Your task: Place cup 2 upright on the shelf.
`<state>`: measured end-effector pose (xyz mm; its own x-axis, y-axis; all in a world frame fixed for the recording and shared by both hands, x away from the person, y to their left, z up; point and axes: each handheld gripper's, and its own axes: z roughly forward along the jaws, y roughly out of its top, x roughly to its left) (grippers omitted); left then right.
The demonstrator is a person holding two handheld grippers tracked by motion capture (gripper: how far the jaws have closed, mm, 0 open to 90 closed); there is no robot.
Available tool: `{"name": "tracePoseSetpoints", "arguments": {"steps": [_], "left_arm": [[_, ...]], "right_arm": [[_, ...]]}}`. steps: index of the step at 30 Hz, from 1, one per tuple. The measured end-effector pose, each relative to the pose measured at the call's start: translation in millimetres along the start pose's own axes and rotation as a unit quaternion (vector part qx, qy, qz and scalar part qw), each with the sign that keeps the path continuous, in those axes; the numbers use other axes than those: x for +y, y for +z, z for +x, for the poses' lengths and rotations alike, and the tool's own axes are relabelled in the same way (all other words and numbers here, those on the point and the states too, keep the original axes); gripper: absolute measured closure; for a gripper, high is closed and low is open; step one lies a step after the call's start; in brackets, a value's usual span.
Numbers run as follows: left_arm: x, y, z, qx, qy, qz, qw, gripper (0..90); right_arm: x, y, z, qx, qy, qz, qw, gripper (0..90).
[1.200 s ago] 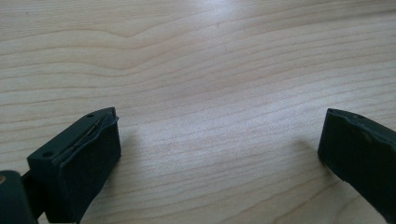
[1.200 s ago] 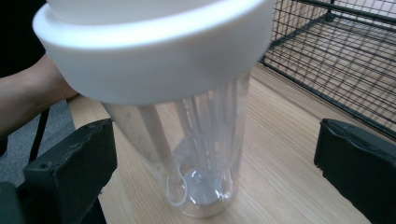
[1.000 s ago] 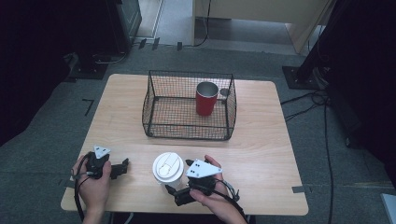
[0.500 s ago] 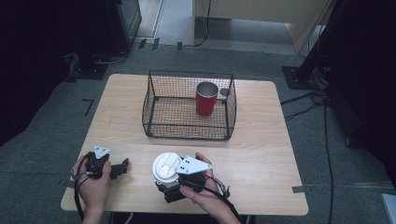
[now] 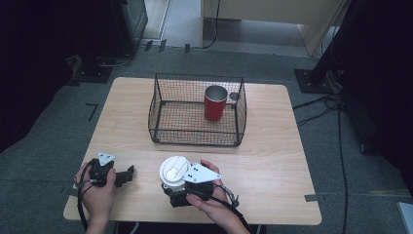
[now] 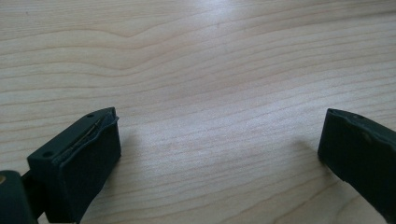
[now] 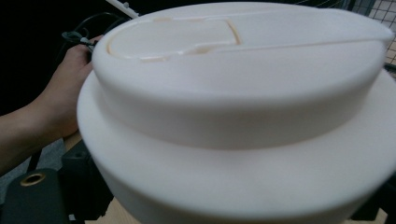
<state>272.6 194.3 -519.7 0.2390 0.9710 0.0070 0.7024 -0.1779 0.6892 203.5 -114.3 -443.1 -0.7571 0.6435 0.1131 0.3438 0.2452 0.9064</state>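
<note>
Below, the right tool (image 5: pixel 176 191) has just closed round a smooth white domed lid (image 5: pixel 174 170).

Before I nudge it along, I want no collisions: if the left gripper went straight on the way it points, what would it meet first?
Probably the white cup, held by the right gripper. The left gripper points across bare table toward it, though depth is unclear.
</note>
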Motion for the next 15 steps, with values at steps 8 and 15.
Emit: {"name": "tracePoseSetpoints", "arguments": {"steps": [8, 15], "left_arm": [[0.0, 0.0, 0.0, 0.0, 0.001, 0.0, 1.0, 0.0], [0.0, 0.0, 0.1, 0.0, -0.001, 0.0, 1.0, 0.0]], "right_arm": [[0.4, -1.5, 2.0, 0.003, -0.005, -0.02, 0.9998, 16.0], [0.2, -1.0, 3.6, 0.004, -0.011, -0.024, 0.9997, 16.3]]}}
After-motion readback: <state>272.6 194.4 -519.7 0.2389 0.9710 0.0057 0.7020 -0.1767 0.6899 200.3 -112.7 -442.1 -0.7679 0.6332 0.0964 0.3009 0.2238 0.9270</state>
